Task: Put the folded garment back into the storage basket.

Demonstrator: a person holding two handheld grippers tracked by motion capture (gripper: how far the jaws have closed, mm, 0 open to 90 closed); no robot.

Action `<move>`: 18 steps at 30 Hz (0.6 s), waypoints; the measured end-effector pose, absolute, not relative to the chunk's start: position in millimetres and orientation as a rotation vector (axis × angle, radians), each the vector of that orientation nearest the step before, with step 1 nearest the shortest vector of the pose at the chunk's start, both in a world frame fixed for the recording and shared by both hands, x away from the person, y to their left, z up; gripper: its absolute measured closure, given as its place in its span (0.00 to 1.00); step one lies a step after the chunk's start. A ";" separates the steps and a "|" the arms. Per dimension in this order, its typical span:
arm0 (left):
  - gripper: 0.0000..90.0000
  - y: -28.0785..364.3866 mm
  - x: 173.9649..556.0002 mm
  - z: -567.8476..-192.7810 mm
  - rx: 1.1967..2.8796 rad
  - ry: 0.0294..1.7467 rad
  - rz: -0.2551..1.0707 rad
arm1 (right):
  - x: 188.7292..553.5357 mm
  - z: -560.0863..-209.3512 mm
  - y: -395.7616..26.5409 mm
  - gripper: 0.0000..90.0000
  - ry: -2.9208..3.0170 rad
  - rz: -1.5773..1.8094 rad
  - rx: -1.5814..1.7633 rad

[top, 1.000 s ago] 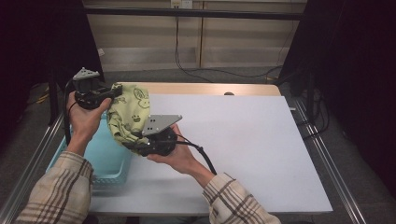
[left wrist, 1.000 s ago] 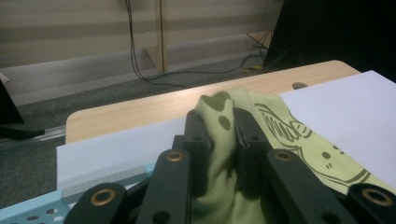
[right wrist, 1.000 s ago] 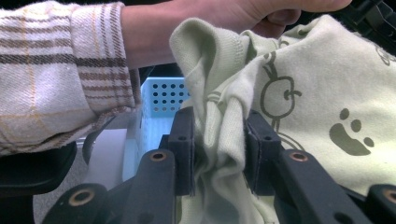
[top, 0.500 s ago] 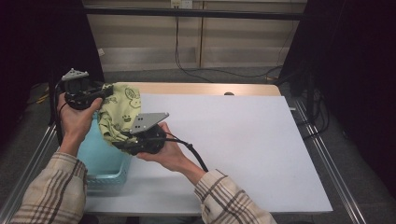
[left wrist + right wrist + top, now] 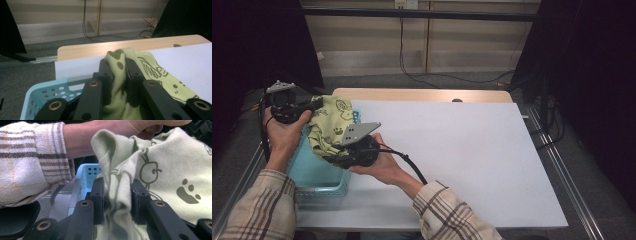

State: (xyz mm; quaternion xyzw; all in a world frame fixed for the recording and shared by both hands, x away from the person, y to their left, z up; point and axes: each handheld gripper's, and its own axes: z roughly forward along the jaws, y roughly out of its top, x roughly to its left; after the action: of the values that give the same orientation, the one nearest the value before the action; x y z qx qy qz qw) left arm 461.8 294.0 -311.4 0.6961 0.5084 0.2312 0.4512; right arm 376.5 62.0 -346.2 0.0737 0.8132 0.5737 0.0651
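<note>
High view puts the green printed cloth (image 5: 330,127) at the left of the frame, held up between both grippers above the light blue basket (image 5: 319,182) that sits at the left edge of the white desk (image 5: 472,160). The left gripper (image 5: 314,105) grips the cloth's upper edge at upper left; the right gripper (image 5: 334,159) grips its lower part, just right of the basket. In the left gripper view the jaws are clenched on a bunched fold of the cloth (image 5: 120,82), with the basket's perforated rim (image 5: 45,93) below at lower left. In the right gripper view the jaws likewise pinch a gathered fold (image 5: 117,195), and a plaid sleeve (image 5: 30,160) crosses the upper left.

The cloth looks light, soft and limp: it sags and creases wherever it hangs free, so it will likely drape rather than keep a shape. Bunched folds or a hem probably give the surest hold, since a single flat layer could slip from the pads.
</note>
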 end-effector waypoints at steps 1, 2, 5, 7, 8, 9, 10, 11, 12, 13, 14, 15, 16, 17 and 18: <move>0.87 295.0 461.3 -312.4 1.724 1.262 0.569 | 376.3 -347.3 63.2 0.76 2.456 1.730 0.226; 0.87 297.0 461.9 -313.5 1.730 1.252 0.592 | 376.3 -348.4 64.4 0.76 2.462 1.731 0.219; 0.87 297.9 461.2 -315.8 1.734 1.268 0.573 | 376.4 -350.7 67.2 0.76 2.468 1.729 0.220; 0.87 298.6 461.0 -317.2 1.716 1.274 0.566 | 376.9 -351.8 68.7 0.76 2.472 1.726 0.219; 0.87 300.0 461.4 -317.9 1.730 1.274 0.571 | 377.4 -352.4 69.5 0.76 2.470 1.729 0.213; 0.87 301.2 462.0 -318.9 1.732 1.271 0.564 | 377.8 -352.8 70.1 0.76 2.473 1.728 0.216; 0.87 301.8 462.6 -320.2 1.731 1.282 0.573 | 378.4 -353.5 71.1 0.76 2.474 1.726 0.216; 0.87 302.8 462.9 -321.5 1.729 1.281 0.568 | 378.7 -354.3 72.2 0.76 2.479 1.722 0.221; 0.87 303.2 463.4 -323.0 1.730 1.284 0.575 | 379.0 -355.1 73.1 0.76 2.485 1.719 0.227; 0.87 303.6 463.9 -324.6 1.724 1.285 0.579 | 379.3 -355.9 74.1 0.76 2.489 1.719 0.228; 0.87 304.1 463.1 -325.8 1.723 1.300 0.556 | 379.3 -356.8 75.3 0.76 2.487 1.719 0.222; 0.87 305.2 463.3 -327.1 1.721 1.301 0.557 | 379.2 -357.8 76.4 0.76 2.489 1.715 0.220; 0.87 305.9 463.2 -328.2 1.719 1.307 0.556 | 379.2 -358.7 77.4 0.76 2.493 1.713 0.224; 0.87 308.5 464.1 -328.8 1.727 1.296 0.570 | 379.6 -359.6 78.7 0.76 2.495 1.713 0.228; 0.87 309.1 462.4 -328.6 1.717 1.305 0.553 | 379.8 -360.3 80.1 0.76 2.497 1.711 0.230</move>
State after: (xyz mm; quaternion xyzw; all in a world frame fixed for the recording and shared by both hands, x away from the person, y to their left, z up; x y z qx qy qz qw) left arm 462.4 309.1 -328.6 0.6918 0.5257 0.2230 0.4420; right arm 379.8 80.1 -360.3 0.0755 0.8215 0.5627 0.0530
